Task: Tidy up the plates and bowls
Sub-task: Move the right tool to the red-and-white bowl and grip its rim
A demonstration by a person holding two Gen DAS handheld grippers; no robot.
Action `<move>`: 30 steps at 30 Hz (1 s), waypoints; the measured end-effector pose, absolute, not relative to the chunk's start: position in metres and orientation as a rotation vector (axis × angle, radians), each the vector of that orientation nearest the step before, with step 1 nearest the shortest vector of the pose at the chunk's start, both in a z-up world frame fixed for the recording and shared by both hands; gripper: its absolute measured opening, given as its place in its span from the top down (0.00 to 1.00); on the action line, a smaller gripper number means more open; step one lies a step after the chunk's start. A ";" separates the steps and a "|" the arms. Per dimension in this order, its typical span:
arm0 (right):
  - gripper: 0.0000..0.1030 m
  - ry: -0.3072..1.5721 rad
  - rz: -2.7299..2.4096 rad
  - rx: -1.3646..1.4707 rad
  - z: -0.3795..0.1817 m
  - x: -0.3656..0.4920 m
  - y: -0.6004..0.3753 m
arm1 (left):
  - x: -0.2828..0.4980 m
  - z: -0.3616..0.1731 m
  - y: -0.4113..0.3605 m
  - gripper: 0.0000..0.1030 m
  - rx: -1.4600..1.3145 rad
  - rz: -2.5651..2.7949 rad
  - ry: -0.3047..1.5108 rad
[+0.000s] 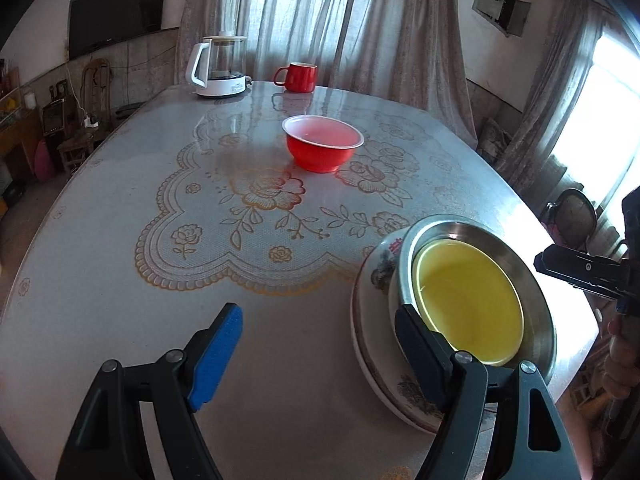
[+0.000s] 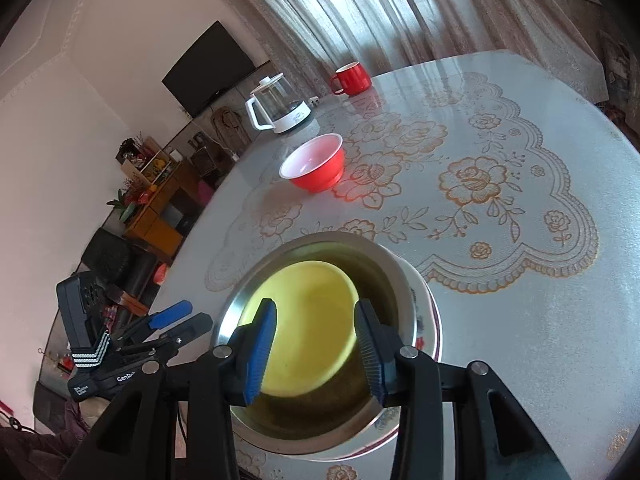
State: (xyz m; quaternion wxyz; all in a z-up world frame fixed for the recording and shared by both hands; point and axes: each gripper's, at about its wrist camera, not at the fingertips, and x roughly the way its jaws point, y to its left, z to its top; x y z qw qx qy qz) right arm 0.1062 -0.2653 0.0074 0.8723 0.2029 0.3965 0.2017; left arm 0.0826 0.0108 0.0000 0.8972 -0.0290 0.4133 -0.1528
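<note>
Yellow bowl nested in steel plate; right claw part-open above it, left claw wide, both empty. Next: fetch red bowl.

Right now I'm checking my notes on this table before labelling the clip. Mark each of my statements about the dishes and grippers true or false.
1. The yellow dish sits inside the metal plate. True.
2. The metal plate rests on a floral plate. True.
3. The red bowl is stacked on the yellow dish. False: it stands alone mid-table, apart from the stack.
4. The right gripper clamps the yellow dish. False: it is open above it, pads clear.
5. The left gripper is open and empty. True.
6. The red mug lies tipped over. False: it stands upright beside the kettle.
</note>
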 end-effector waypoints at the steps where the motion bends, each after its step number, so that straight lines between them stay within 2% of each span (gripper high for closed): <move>1: 0.61 0.835 0.430 0.429 0.008 0.110 -0.263 | 0.085 -0.001 0.014 0.23 -0.063 -0.307 0.858; 19: 0.61 0.951 0.507 0.556 0.003 0.194 -0.233 | 0.149 -0.012 0.060 0.24 -0.235 -0.261 0.960; 22: 0.61 0.964 0.508 0.585 0.002 0.213 -0.231 | 0.165 -0.009 0.065 0.27 -0.247 -0.257 0.948; 26: 0.61 0.956 0.489 0.611 0.003 0.241 -0.230 | 0.189 -0.008 0.069 0.36 -0.282 -0.274 0.956; 30: 0.61 0.953 0.472 0.626 0.003 0.270 -0.227 | 0.213 -0.005 0.065 0.39 -0.303 -0.282 0.950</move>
